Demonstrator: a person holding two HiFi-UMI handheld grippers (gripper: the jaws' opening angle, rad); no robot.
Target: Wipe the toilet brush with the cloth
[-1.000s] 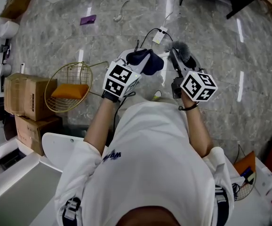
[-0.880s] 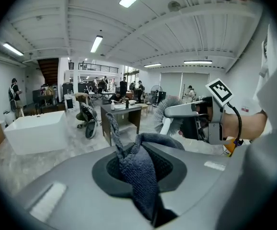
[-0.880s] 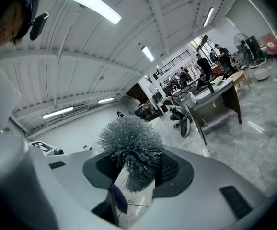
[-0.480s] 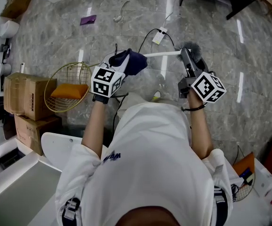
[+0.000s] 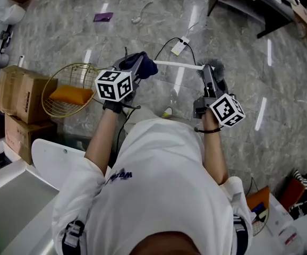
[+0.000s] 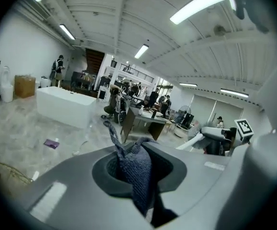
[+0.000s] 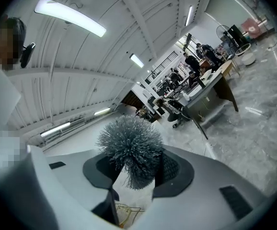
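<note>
While the right gripper (image 5: 209,74) clamps the grey-bristled white toilet brush (image 5: 216,67), its handle (image 5: 177,65) points frame-left, toward the dark blue cloth (image 5: 146,68) pinched by the left gripper (image 5: 133,68).

cloth (image 6: 133,171): dark knit | brush head (image 7: 130,150): grey bristles | floor (image 5: 238,47): glossy marble

In the head view, the cloth (image 5: 140,65) hides the handle end of the toilet brush (image 5: 177,65).
</note>
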